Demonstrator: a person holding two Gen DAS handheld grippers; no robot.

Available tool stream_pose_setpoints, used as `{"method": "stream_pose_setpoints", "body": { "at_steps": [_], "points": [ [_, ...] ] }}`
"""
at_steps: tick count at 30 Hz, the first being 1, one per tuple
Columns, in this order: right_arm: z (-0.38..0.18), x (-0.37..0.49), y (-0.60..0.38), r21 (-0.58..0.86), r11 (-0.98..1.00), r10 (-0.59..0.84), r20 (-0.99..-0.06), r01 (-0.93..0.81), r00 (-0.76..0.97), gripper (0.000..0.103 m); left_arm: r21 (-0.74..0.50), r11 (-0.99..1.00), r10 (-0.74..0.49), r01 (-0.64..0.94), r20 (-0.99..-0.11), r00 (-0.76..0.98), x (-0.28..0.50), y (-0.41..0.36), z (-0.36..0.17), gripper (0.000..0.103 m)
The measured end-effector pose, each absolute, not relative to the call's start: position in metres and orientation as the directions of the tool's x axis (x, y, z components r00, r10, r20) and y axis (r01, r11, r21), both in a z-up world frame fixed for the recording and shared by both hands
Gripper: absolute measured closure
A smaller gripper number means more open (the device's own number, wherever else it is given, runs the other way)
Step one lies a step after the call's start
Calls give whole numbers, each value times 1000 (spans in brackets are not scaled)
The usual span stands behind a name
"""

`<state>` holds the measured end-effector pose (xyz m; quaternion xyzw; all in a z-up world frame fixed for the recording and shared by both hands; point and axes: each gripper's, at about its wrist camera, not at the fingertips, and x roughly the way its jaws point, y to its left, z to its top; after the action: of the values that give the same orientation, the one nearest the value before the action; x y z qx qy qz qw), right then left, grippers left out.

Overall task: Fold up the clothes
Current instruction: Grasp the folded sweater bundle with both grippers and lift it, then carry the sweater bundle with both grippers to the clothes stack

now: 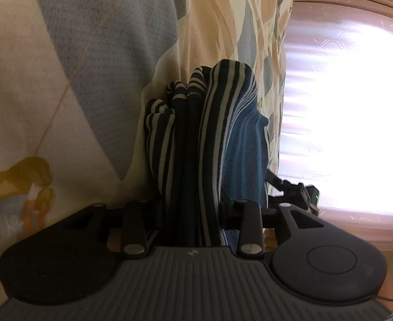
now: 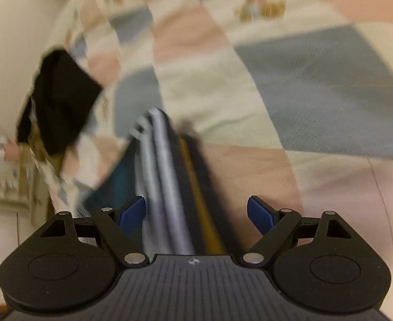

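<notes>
Surface: I'm working over a bed cover [image 2: 316, 80] patched in cream, grey-blue and pink blocks, with small golden-brown printed motifs; the weave shows a fine dotted texture in my left view.
Room: a pink curtain [image 1: 343, 107] glows with strong daylight at the right of my left view; a pale wall [image 2: 3, 40] and a blurred light-coloured piece of furniture sit at the left of my right view.
Other cloth: a dark garment [image 2: 60, 99] lies at the bed's left edge.
Writing: I can read none; only a small pale emblem sits on each gripper body.
Task item: the striped garment [image 1: 209, 133], navy, grey and teal, is bunched in long folds running forward from my left gripper over the cover.
Left gripper [image 1: 191, 211]: narrowed tight onto the bunched striped garment, its pads buried in the cloth.
Right gripper [image 2: 196, 214]: blue pads stand wide apart; striped cloth passes between them, blurred, with neither pad pressing it.
</notes>
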<state>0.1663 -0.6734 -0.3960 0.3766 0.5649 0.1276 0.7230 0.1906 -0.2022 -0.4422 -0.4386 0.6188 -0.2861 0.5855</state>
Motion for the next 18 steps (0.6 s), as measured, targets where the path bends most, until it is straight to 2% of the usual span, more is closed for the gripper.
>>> {"method": "stream_pose_setpoints", "body": {
  "at_steps": [3,5,6,8,10,13,18],
  "points": [
    [-422,181,-675,777,584,725,-629,235,279,21,-864,458,-875,-208,-479,64,191,-201,-443,70],
    [-437,188,-669,791,552,753,-608,263,251,35,-859,470,-870,-201,-489,54,191,-200,-440,71],
    [-438,187,-664,792,549,753,-608,268,252,36,-856,479,-867,-194,-496,47,193,-201,-438,71],
    [-436,181,-658,786,546,740,-615,290,273,49,-849,501,-859,-169,-511,23,197,-205,-431,73],
    [-429,163,-660,792,506,727,-605,341,325,55,-841,527,-848,-124,-530,-11,202,-211,-422,74],
    [-412,123,-660,815,438,690,-575,379,439,57,-836,546,-837,-55,-541,-83,213,-224,-402,75],
    [-396,9,-652,849,231,557,-516,475,651,58,-823,544,-794,164,-568,-215,227,-272,-357,75]
  ]
}}
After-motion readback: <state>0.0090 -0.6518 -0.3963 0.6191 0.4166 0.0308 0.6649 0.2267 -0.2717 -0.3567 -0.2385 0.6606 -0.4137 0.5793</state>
